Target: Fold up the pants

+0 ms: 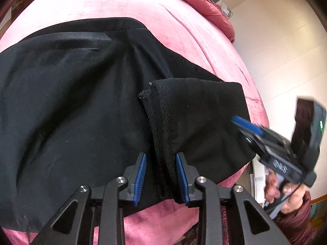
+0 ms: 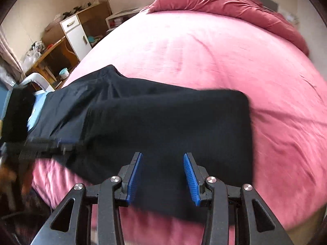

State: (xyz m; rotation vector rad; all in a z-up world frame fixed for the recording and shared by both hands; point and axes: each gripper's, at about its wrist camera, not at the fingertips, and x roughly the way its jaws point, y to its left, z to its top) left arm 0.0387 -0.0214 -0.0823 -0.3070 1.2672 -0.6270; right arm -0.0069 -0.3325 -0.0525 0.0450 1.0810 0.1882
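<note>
Black pants [image 1: 81, 102] lie spread across the pink bed cover [image 1: 122, 0]. A leg end [image 1: 204, 112] is folded back over them, its stitched hem [image 1: 159, 132] running toward the camera. My left gripper [image 1: 161, 175] stands open astride that hem, and its blue pads do not clamp it. My right gripper [image 1: 237, 122] hovers blurred at the folded leg's right edge, held by a hand [image 1: 286, 194]. In the right wrist view the right gripper [image 2: 162, 178] is open above the pants [image 2: 163, 118], with nothing between its jaws. The left gripper [image 2: 47, 147] is a dark blur there.
A crumpled red duvet [image 2: 224, 0] is piled at the far end of the bed [image 2: 204, 51]. Beyond the bed's left side stand a white cabinet [image 2: 75, 34] and a cluttered wooden desk [image 2: 51, 51]. Pale floor [image 1: 286, 51] lies to the bed's right.
</note>
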